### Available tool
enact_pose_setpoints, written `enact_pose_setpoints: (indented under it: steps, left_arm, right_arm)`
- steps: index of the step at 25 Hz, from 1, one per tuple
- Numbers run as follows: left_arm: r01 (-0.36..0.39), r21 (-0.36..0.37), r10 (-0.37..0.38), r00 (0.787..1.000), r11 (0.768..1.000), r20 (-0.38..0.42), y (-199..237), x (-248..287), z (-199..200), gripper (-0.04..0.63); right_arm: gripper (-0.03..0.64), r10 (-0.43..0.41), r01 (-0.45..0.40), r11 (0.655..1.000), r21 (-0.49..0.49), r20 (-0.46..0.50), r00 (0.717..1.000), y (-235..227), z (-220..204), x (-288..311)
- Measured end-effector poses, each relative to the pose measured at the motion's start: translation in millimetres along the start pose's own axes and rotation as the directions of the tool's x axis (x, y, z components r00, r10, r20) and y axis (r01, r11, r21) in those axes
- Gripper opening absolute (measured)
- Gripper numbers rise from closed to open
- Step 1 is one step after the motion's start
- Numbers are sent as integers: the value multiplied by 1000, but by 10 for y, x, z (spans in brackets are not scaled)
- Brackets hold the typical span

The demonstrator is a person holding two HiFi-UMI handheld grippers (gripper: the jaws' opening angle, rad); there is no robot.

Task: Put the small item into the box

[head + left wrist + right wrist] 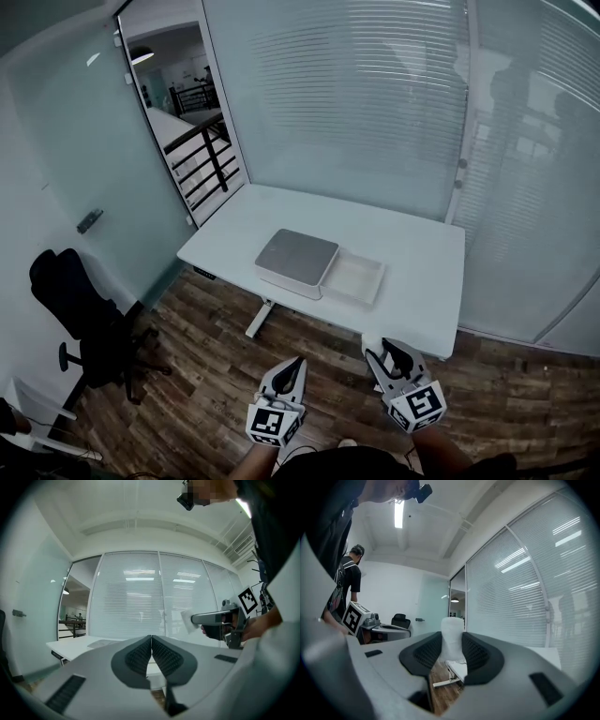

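- Small item (452, 637): it is a pale white piece that sits between the jaws of the right gripper (452, 649). The pads press on it from both sides, so the gripper is closed on it at a middle width. Its long axis stands upright and its top rises above the pads.
- In the left gripper view the same item (187, 620) shows at the front of the right gripper, which points level.
- Left gripper (151, 648): its jaws are together and nothing is between them.
- Box (284, 283): it lies on the white table (412, 272), ahead of both grippers and well apart from them, with a strip of wooden floor (309, 342) between.
- Its long axis runs across the head view, from left to right and a little slanted. The grey lid (298, 255) covers the left part. The open part (356, 277) is on the right and looks empty.
- In the head view the right gripper (386, 354) is nearer to the open part than the left gripper (298, 364). The opening lies ahead of it and a little to its left.
- I judge that the coming move must carry the item forward over the near wall of the box, with a small shift to the left, and release it only above the open part and not above the lid.
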State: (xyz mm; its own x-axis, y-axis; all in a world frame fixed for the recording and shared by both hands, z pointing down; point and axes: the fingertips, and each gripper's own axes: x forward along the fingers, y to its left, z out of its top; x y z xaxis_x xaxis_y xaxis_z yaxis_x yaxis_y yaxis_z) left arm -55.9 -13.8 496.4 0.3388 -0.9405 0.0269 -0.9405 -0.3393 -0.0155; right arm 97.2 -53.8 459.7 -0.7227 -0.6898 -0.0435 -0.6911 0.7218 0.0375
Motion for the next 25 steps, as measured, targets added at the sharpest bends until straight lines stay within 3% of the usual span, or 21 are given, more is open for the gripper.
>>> enact_pose_setpoints:
  steps: [13,16,20,25]
  left_arm:
    - [35,1,-35,999,999,19,469,716,-26,12]
    - [61,-23,-61,998,998,-18,660,961,-54,14]
    - [107,2,-107,994,994,23,888,1309,62,14]
    - [153,1,-153,988,988,6,1193,1572,49,12]
  right_arm:
    - [146,-35,35,999,-14,-13,999,-379,-100,677]
    - [146,-64,64,998,-18,-12,998,-496,-88,955]
    - [146,-113,113,993,-19,-13,994,-690,-69,1287]
    - [146,-159,158,987,-21,-15,987,-784,-82,1581]
